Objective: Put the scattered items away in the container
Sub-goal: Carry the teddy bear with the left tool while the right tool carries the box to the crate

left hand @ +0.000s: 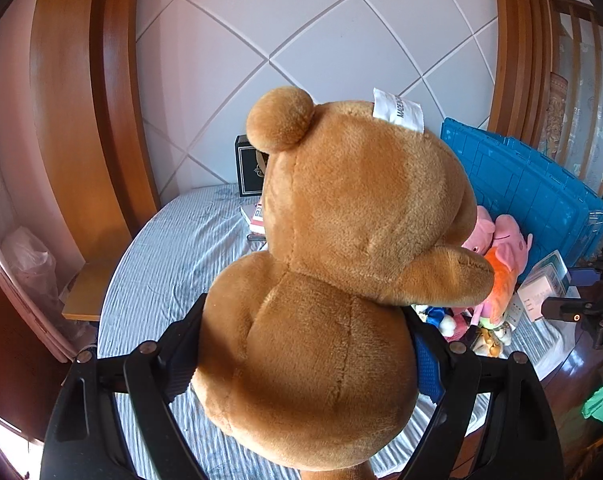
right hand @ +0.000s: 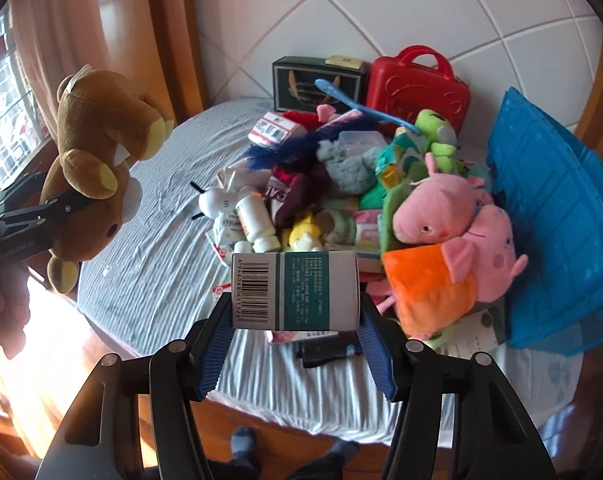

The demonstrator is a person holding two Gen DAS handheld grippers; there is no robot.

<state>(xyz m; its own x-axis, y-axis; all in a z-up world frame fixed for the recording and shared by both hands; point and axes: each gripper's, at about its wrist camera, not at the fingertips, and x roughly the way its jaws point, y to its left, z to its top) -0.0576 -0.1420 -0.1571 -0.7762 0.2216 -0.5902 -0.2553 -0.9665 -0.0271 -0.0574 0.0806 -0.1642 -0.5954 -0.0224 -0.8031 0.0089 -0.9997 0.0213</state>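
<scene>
My left gripper (left hand: 305, 320) is shut on a big brown teddy bear (left hand: 341, 264) and holds it in the air over the left side of the table; it also shows in the right wrist view (right hand: 97, 160). My right gripper (right hand: 295, 304) is shut on a white and green box with a barcode (right hand: 295, 290), held above the table's front. The blue crate (right hand: 557, 240) stands at the table's right side and also shows in the left wrist view (left hand: 541, 200).
A heap of plush toys, bottles and packets (right hand: 321, 200) covers the table's middle, with two pink pig toys (right hand: 461, 232) beside the crate. A red case (right hand: 417, 88) and a dark box (right hand: 317, 84) stand at the back wall. A black object (right hand: 329, 350) lies near the front edge.
</scene>
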